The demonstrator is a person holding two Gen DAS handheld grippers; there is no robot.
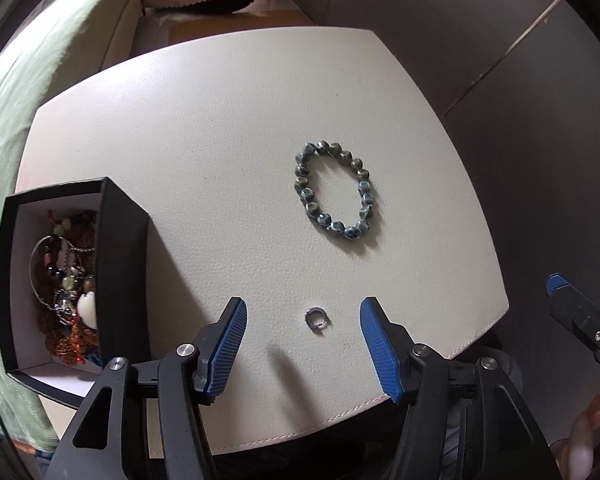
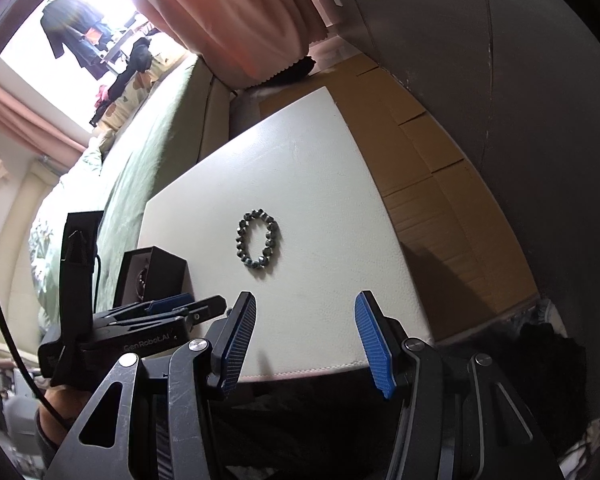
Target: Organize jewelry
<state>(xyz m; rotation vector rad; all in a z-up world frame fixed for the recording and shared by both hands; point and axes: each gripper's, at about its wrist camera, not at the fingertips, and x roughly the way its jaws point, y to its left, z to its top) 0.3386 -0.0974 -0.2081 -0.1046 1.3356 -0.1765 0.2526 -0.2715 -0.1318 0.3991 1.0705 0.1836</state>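
Left tongs [image 1: 303, 342] stand wide and empty at the lower centre of the left view, the small metal ring [image 1: 317, 317] lying on the white worktop [image 1: 204, 128] right between the blue pads [image 1: 232, 344], slightly ahead of them. Bead bracelet [image 1: 334, 194] lies flat right of centre, well apart from the ring. Black box [image 1: 122, 264] at lower left is open and already holds a tangle of jewelry. Right tongs [image 2: 305, 344] also wide and empty, hanging off the near edge of the worktop in the right view, bracelet [image 2: 258, 243] ahead at mid-frame. Judged step: picking up the ring for the box. The ring is thin and lies flat, so the pads likely need to come down until they touch the worktop on both sides, then close slowly and squarely; a skewed pinch could flick it away. Lift only once it is gripped, then carry left over the box before letting go.
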